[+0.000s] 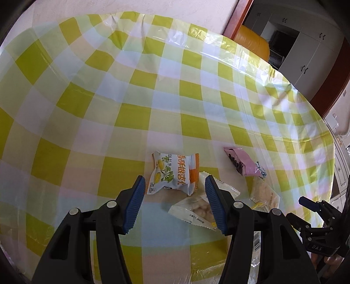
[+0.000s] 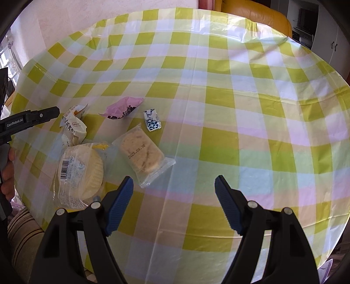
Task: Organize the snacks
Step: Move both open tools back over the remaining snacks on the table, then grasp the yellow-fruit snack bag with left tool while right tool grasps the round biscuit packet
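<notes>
Several snack packets lie on the yellow-checked tablecloth (image 1: 131, 91). My left gripper (image 1: 175, 181) hovers open over a white-and-orange packet (image 1: 172, 172), its pads not touching it. A clear packet of pale pieces (image 1: 192, 209) lies by its right finger. Further right are a pink packet (image 1: 240, 162) and a small blue-and-white packet (image 1: 261, 171). My right gripper (image 2: 174, 181) stands open over bare cloth. A biscuit in clear wrap (image 2: 142, 153) lies just ahead of its left finger, and a round cake in clear wrap (image 2: 81, 172) to the left. The left gripper (image 2: 50, 112) reaches in above the white-and-orange packet (image 2: 74, 124).
An orange leather chair (image 2: 251, 15) stands beyond the table's far edge, with white cabinets (image 1: 306, 54) behind it. A hand (image 2: 8, 174) and striped fabric (image 2: 21, 236) show at the near left edge. The pink packet (image 2: 122, 109) and blue-and-white packet (image 2: 152, 120) lie mid-table.
</notes>
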Tool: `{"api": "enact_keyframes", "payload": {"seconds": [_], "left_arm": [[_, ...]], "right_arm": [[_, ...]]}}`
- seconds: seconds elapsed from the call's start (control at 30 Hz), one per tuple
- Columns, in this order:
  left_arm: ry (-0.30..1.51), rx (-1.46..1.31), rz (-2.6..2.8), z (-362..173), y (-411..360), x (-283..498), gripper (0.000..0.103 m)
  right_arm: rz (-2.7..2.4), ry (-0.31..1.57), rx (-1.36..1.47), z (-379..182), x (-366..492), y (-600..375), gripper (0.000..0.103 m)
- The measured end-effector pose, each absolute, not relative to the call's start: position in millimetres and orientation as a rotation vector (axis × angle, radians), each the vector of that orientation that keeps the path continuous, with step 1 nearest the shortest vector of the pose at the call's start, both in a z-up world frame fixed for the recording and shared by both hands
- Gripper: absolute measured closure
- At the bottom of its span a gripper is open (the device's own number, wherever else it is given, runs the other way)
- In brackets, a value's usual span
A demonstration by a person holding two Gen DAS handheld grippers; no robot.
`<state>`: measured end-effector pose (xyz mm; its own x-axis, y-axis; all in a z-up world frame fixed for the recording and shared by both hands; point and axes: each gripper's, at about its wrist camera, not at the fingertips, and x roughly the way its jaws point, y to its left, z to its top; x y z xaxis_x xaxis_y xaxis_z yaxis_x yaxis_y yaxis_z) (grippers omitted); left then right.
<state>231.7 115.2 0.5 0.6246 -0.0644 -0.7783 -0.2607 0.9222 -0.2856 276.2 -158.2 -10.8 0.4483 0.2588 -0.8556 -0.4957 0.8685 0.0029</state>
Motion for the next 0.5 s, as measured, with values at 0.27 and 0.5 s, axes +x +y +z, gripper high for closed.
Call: {"api": "enact_keyframes", "payload": {"seconds": [0.27, 0.5], "left_arm": [[0.934, -0.412, 0.125, -19.5, 124.1, 252.5, 0.048], [0.954, -0.416, 0.094, -31.8, 123.9, 266.2, 0.043]], "right_arm": [[0.511, 1.009, -0.312, -24.2, 291.7, -132.0, 0.026], [0.522, 1.020, -0.325, -34.5, 301.1, -119.1, 0.026]]}}
